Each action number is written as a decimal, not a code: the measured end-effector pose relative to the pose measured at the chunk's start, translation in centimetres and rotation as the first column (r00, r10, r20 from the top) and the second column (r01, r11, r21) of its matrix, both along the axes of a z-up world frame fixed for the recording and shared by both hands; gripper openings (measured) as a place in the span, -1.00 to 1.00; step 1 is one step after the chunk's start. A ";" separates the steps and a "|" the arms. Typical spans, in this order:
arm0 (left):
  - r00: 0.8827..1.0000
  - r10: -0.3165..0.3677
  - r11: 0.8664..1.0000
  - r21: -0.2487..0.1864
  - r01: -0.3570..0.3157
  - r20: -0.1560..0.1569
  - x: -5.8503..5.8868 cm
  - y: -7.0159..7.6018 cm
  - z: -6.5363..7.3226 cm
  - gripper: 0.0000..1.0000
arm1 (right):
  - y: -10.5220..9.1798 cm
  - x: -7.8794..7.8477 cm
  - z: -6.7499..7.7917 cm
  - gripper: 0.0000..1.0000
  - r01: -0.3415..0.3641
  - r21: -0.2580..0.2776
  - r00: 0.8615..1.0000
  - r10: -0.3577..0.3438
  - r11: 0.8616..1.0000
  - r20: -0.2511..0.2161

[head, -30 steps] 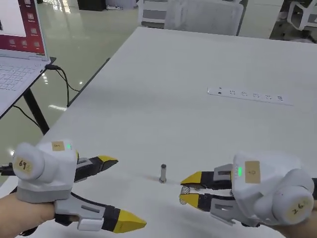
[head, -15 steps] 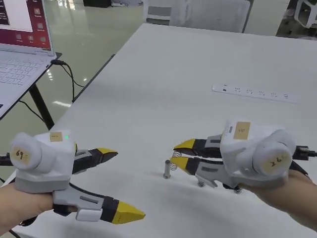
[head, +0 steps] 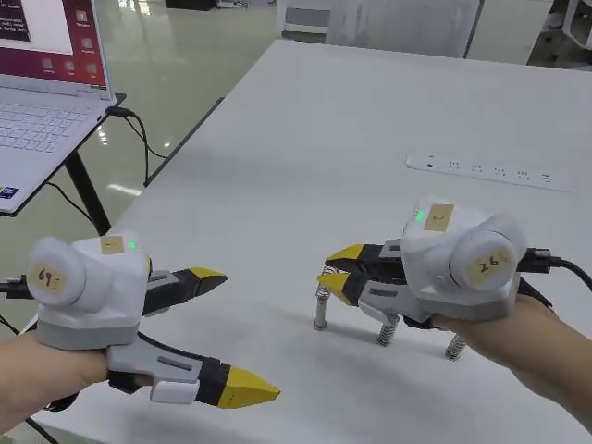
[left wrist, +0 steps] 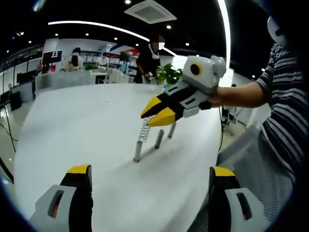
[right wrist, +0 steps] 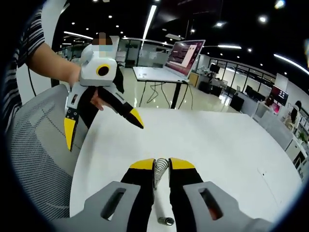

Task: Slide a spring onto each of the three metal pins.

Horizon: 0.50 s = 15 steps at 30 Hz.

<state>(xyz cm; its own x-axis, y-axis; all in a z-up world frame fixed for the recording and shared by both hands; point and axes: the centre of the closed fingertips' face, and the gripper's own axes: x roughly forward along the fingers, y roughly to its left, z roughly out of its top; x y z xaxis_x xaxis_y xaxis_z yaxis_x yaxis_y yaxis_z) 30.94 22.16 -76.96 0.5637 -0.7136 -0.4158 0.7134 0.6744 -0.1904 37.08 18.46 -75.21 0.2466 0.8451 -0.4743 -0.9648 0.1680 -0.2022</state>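
My right gripper [head: 335, 268] is shut on a small steel spring [head: 325, 275], whose lower end sits over the top of an upright metal pin [head: 321, 313] on the white table [head: 370, 120]. In the right gripper view the spring [right wrist: 161, 166] stands between the shut jaws, with the pin's foot [right wrist: 166, 221] below. Two more pins, each wearing a spring [head: 388, 330], [head: 453, 347], stand under the right gripper's body. My left gripper [head: 231, 333] hangs open and empty to the pin's left. The left gripper view has the spring [left wrist: 143, 129] and pin [left wrist: 137, 153] beyond its wide-apart jaws.
A white power strip [head: 486, 173] lies further back on the table. An open laptop [head: 42, 111] stands on a separate stand at the left, with cables hanging off it. The table's left edge runs close to my left gripper. A mesh chair [right wrist: 34, 145] is behind it.
My right gripper has risen from table level with the spring and moved left over the pin; the spring's lower end now sits on the pin's top. The left gripper stayed open.
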 end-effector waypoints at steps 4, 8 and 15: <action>1.000 0.005 1.000 -0.003 -0.005 -0.003 0.0 0.1 0.0 0.96 | 0.0 0.1 -0.4 -0.85 0.004 -0.007 1.000 -0.004 1.000 -0.006; 1.000 0.009 1.000 -0.002 -0.009 -0.006 0.0 0.2 -0.2 0.96 | 0.1 0.1 -0.8 -0.85 0.001 -0.018 1.000 -0.001 1.000 -0.005; 1.000 0.012 1.000 0.000 -0.012 -0.013 -0.3 0.4 -0.4 0.96 | 0.1 0.6 -1.2 -0.85 0.009 -0.024 1.000 -0.010 1.000 -0.014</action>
<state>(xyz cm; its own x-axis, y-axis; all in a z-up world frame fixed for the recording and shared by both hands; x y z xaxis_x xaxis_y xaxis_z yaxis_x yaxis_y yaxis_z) 30.67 22.54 -77.35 0.5666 -0.7070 -0.4233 0.7028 0.6828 -0.1997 37.64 18.56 -76.45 0.2476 0.8311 -0.4980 -0.9660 0.1726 -0.1924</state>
